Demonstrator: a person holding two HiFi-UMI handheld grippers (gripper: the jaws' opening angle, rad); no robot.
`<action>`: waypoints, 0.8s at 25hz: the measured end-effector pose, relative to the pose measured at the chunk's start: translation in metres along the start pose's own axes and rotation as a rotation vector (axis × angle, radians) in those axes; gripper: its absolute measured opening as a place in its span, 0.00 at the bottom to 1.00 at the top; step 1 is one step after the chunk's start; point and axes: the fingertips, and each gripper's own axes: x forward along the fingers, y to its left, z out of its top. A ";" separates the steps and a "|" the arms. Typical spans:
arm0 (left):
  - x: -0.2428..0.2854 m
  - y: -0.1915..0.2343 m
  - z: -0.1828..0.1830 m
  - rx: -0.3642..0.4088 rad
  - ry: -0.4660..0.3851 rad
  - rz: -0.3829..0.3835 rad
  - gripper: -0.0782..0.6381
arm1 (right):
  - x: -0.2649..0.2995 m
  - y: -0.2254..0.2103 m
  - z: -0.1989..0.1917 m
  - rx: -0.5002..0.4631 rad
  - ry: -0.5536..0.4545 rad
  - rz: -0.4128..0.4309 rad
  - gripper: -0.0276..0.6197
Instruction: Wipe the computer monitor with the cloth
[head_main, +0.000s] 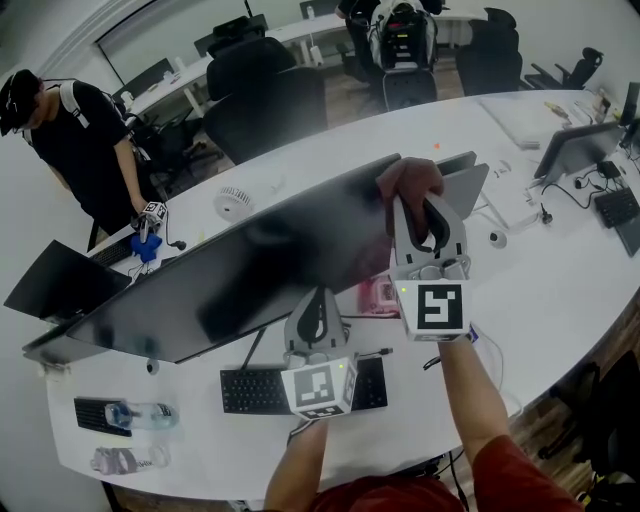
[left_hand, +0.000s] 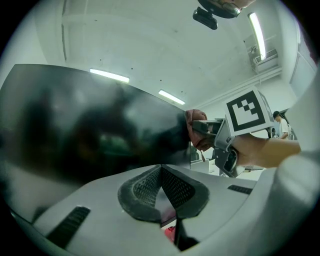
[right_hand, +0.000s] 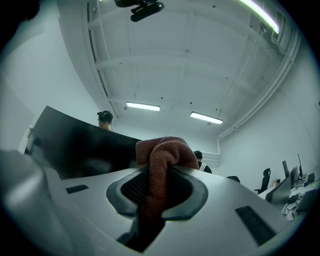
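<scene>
A wide dark computer monitor (head_main: 240, 270) stands across the white table, its screen facing me. My right gripper (head_main: 418, 205) is up at the monitor's upper right corner, shut on a bunched reddish-brown cloth (head_main: 408, 180) that rests against the top edge. In the right gripper view the cloth (right_hand: 162, 155) hangs between the pads of the right gripper (right_hand: 160, 172), with the monitor (right_hand: 80, 145) to its left. My left gripper (head_main: 318, 298) sits at the monitor's lower edge. In its own view the left gripper (left_hand: 160, 172) has its pads together with nothing seen between them, under the monitor (left_hand: 90, 130).
A black keyboard (head_main: 290, 388) lies below the monitor, with a pink object (head_main: 378, 295) beside the stand. Two water bottles (head_main: 150, 413) lie at the near left. A person (head_main: 85, 140) stands at far left by a laptop (head_main: 60, 280). A second screen (head_main: 575, 150) stands at right.
</scene>
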 end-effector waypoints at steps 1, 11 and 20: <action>0.000 0.000 -0.002 -0.002 0.003 0.000 0.14 | -0.001 0.001 -0.004 0.002 0.006 0.001 0.16; 0.004 -0.004 -0.020 -0.007 0.032 -0.001 0.14 | -0.013 0.010 -0.051 -0.001 0.080 0.019 0.16; 0.004 -0.006 -0.041 -0.023 0.078 0.012 0.14 | -0.026 0.015 -0.098 0.005 0.173 0.040 0.16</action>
